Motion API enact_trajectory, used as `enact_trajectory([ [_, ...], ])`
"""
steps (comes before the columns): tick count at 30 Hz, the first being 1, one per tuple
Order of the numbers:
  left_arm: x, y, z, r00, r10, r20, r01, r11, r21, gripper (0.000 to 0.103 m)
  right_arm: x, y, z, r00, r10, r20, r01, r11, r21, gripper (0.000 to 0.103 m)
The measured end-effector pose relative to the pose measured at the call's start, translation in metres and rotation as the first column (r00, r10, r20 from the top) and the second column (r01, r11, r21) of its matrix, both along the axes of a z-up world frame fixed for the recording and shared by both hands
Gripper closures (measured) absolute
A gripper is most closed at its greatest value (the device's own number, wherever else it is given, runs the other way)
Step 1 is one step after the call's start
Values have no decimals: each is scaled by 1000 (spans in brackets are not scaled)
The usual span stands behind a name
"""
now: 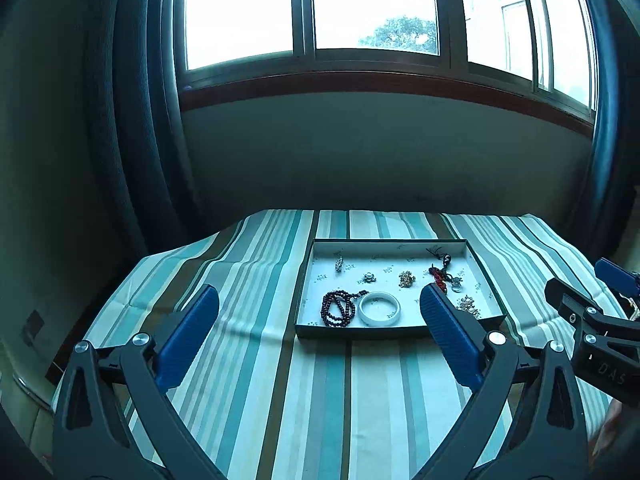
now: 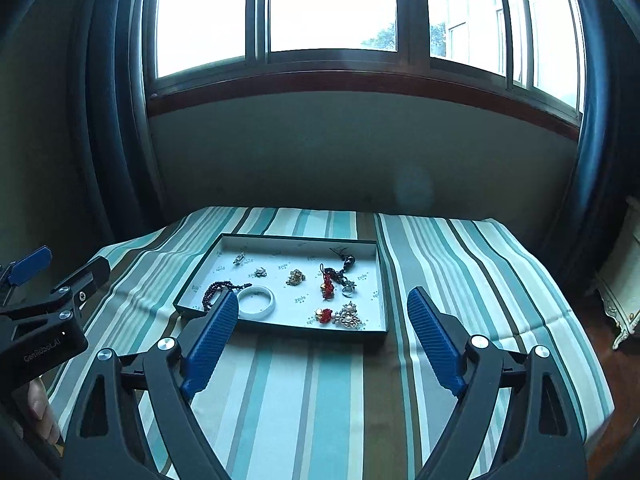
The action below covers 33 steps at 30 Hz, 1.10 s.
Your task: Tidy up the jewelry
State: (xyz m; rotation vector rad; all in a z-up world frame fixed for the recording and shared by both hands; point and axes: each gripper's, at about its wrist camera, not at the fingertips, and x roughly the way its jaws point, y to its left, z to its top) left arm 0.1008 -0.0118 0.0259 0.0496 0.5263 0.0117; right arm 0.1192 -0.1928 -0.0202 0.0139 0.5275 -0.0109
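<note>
A: Where's the jewelry?
B: In the shallow tray (image 2: 382,280) on the striped cloth (image 2: 460,280), far of both grippers.
A: Which is nearer?
B: Right gripper (image 2: 320,312), wide, empty; left gripper (image 1: 320,308) equally wide. White bangle (image 2: 256,300) lies near-left

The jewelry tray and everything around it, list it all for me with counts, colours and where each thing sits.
tray: 1, dark rim, white printed liner, middle of the bed
bead strand: 1, dark red, tray's near left corner
bangle: 1, white, beside the beads
small brooches: 3, silver and gold, in a row across the tray
red cord charm: 1, red and black, right part of the tray
ring: 1, silver, next to the cord charm
pearl cluster: 1, pale gold, near right, with a small red piece beside it
bedspread: 1, teal, white and brown stripes
window: 1, bright, behind the bed
left gripper: 1, black, blue pads, open, empty
right gripper: 1, same, open, empty
</note>
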Motion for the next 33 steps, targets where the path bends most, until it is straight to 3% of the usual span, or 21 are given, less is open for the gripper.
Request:
enact_trajectory([
  [10, -40, 1, 11, 999, -10, 36, 11, 1000, -9, 3, -45, 7, 17, 998, 5, 60, -4, 1000, -17, 18],
  [33, -55, 1, 10, 999, -25, 39, 26, 1000, -10, 2, -56, 12, 20, 996, 10, 87, -8, 1000, -22, 17],
])
